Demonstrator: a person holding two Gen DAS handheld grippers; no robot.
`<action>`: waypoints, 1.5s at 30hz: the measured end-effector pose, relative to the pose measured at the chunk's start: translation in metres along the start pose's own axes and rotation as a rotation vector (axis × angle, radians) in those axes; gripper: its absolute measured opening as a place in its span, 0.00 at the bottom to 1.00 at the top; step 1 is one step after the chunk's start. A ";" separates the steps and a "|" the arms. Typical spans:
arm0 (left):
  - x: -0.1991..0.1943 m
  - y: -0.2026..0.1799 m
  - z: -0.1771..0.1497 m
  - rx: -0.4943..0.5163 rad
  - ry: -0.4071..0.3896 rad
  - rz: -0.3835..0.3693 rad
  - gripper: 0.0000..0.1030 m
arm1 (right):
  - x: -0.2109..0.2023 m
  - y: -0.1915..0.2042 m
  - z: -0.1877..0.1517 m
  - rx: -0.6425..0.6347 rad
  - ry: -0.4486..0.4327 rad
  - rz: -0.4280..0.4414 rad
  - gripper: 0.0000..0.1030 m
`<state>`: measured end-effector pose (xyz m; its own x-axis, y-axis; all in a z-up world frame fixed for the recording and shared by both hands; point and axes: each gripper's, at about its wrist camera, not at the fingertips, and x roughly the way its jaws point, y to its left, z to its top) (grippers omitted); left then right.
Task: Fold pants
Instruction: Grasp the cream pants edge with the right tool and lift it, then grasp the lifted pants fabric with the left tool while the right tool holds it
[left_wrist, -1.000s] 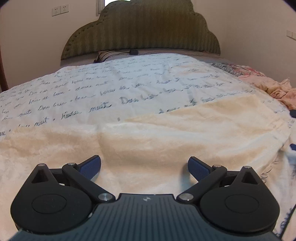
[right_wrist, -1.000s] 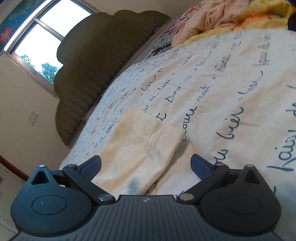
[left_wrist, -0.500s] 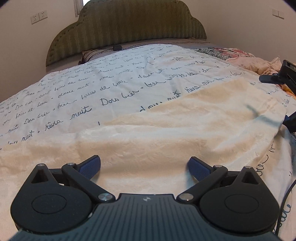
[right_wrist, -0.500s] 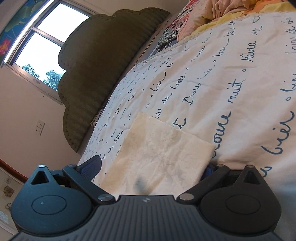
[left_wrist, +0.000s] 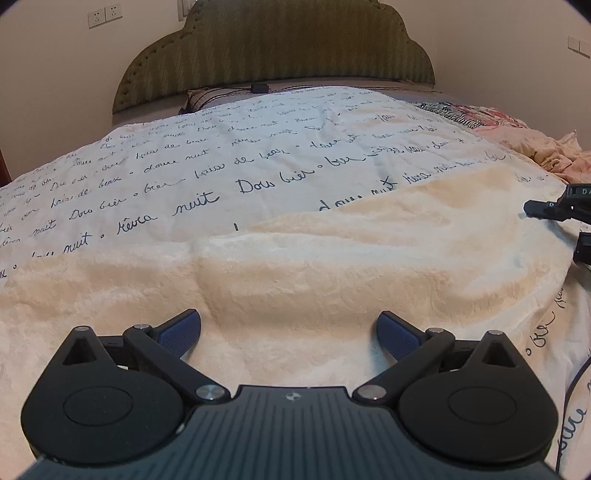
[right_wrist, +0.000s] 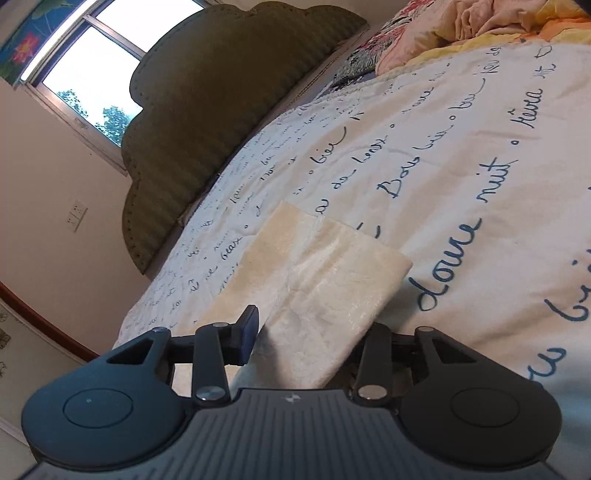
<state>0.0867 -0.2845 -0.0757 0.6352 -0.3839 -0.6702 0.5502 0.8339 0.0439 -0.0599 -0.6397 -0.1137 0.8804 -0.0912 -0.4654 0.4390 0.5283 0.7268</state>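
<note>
The left gripper (left_wrist: 289, 326) hangs low over the bed with its blue-padded fingers (left_wrist: 183, 328) spread wide apart, nothing between them, the cream cloth lying just beneath and ahead of the tips. The right gripper (right_wrist: 306, 332) has drawn its fingers in around the end of the pants (right_wrist: 314, 280): the left blue pad (right_wrist: 248, 330) presses against one side of the fabric, while the other finger is hidden behind the cloth, so it looks pinched on that end, though the far contact cannot be seen.

The pants (left_wrist: 332, 266) are a plush cream-coloured garment lying flat across the bedspread (left_wrist: 184, 173), stretching from the left gripper's side over to the right, where the dark tips of the other tool (left_wrist: 554, 210) show at their far end. From the right wrist view the trouser end rises off the cover, with a shadow under its near corner.

The bedspread is white with blue handwritten script. Behind it stands a scalloped olive headboard (left_wrist: 273, 48). A heap of pink and floral bedding (right_wrist: 461, 26) lies at the far side, and a window (right_wrist: 92, 70) shows daylight and trees.
</note>
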 end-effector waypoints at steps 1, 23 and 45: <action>-0.001 0.000 0.001 0.002 0.005 -0.004 0.99 | 0.001 0.005 -0.001 -0.029 -0.006 -0.019 0.22; 0.056 0.060 0.054 -0.868 0.199 -0.872 0.99 | -0.048 0.179 -0.191 -1.508 -0.241 -0.106 0.12; 0.038 0.068 0.047 -0.700 0.104 -0.748 0.04 | -0.036 0.194 -0.219 -1.636 -0.203 -0.148 0.15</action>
<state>0.1735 -0.2607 -0.0632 0.1912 -0.8914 -0.4110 0.3251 0.4526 -0.8303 -0.0451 -0.3493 -0.0662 0.9161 -0.2503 -0.3132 -0.0106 0.7658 -0.6430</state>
